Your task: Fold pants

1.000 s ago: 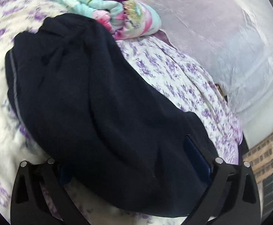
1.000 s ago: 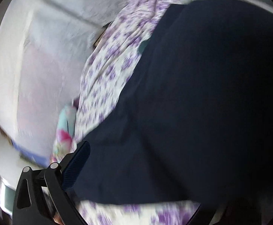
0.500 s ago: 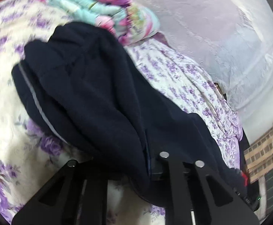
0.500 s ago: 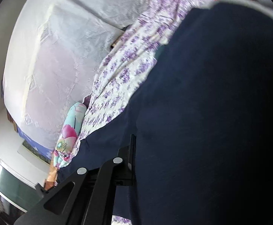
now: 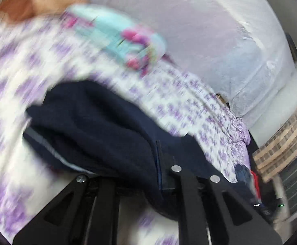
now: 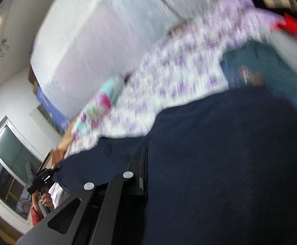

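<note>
Navy pants (image 5: pixel 99 126); white bedsheet (image 5: pixel 22 77) with purple flowers; folded blanket (image 5: pixel 124 38) turquoise and pink; black grippers.

Motion blur smears the floral bedsheet (image 5: pixel 16 77) and folded quilt (image 5: pixel 119 38) for me, and the dark pants (image 6: pixel 219 163) hide my right gripper's (image 6: pixel 146 173) far finger.

A bed covered by a purple-flowered sheet (image 5: pixel 22 65); dark navy pants (image 5: pixel 99 130) at lower centre, a folded turquoise-pink blanket (image 5: pixel 124 40) at upper centre.
</note>
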`<act>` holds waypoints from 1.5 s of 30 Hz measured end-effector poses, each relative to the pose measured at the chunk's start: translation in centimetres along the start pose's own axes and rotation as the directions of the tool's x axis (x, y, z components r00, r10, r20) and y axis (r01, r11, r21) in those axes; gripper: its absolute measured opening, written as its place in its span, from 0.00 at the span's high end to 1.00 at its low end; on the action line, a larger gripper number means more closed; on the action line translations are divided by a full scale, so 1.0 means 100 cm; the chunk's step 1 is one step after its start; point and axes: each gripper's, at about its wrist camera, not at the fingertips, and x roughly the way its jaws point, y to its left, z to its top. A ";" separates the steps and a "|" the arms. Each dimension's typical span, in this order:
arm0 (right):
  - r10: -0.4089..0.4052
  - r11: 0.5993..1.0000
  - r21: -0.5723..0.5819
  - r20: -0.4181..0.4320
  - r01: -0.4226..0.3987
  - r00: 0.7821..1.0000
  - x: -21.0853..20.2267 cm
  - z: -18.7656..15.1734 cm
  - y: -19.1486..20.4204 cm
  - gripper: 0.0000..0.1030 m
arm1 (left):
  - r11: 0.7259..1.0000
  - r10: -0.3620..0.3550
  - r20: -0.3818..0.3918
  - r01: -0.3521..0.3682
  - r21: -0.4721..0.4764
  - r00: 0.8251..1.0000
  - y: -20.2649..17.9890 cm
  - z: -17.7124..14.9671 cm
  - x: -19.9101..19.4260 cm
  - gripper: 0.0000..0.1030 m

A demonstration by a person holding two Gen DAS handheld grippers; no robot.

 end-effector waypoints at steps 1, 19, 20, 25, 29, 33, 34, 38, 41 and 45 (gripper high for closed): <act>0.002 0.999 0.034 -0.037 0.000 0.999 0.004 -0.011 -0.010 0.96 | 1.000 -0.007 -0.028 0.006 -0.024 1.000 0.012 -0.009 -0.003 0.89; -0.023 1.000 0.014 -0.093 0.024 0.995 -0.034 -0.073 -0.011 0.70 | 0.999 0.038 -0.042 -0.039 -0.031 0.998 0.057 -0.053 -0.052 0.69; -0.011 1.000 0.028 -0.082 0.014 0.997 -0.044 -0.072 -0.016 0.69 | 0.999 0.044 -0.030 -0.044 -0.015 0.999 0.058 -0.057 -0.064 0.65; -0.031 0.999 0.043 -0.052 0.033 0.998 -0.080 -0.078 -0.027 0.65 | 0.989 0.145 0.092 -0.146 0.004 0.985 0.057 -0.050 -0.111 0.48; -0.042 0.997 0.057 -0.006 0.042 0.999 -0.095 -0.082 -0.027 0.64 | 0.990 0.141 0.116 -0.140 -0.021 0.983 0.058 -0.028 -0.119 0.48; -0.035 0.998 0.051 0.030 0.034 0.999 -0.116 -0.095 -0.027 0.63 | 0.990 0.121 0.075 -0.114 -0.084 0.990 0.068 -0.022 -0.107 0.53; -0.035 0.998 0.053 0.031 0.034 0.999 -0.117 -0.096 -0.028 0.63 | 0.990 0.103 0.065 -0.096 -0.101 0.993 0.070 -0.022 -0.104 0.54; -0.033 0.998 0.047 0.037 0.031 0.999 -0.124 -0.097 -0.028 0.63 | 0.983 0.149 0.063 -0.141 -0.118 0.987 0.074 -0.015 -0.093 0.54; -0.039 0.998 0.040 0.039 0.038 0.998 -0.122 -0.097 -0.026 0.63 | 0.981 0.148 0.061 -0.139 -0.137 0.987 0.076 -0.008 -0.086 0.54; -0.040 0.998 0.043 0.046 0.038 0.998 -0.124 -0.097 -0.026 0.63 | 0.985 0.146 -0.013 -0.146 -0.094 0.989 0.071 -0.008 -0.064 0.44</act>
